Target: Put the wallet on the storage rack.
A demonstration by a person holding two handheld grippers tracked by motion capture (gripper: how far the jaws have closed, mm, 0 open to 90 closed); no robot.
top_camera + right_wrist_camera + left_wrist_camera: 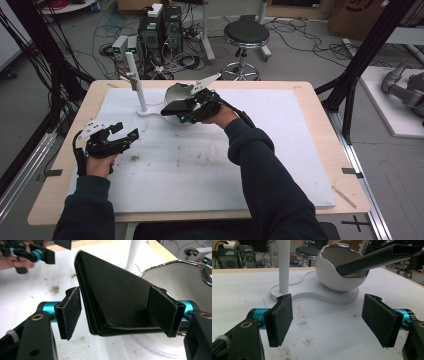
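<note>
Lower left of the high view: left gripper, jaws spread wide and empty above the stained white mat. At centre, beside a white post on its base, the right gripper holds a black folded wallet between part-closed jaws, its tip inside the white bowl. Beyond the table: stool, computers.

Black folded wallet tilted, end inside white bowl.

Left tool low with jaws spread wide — right tool extended forward, jaws parted.
</note>
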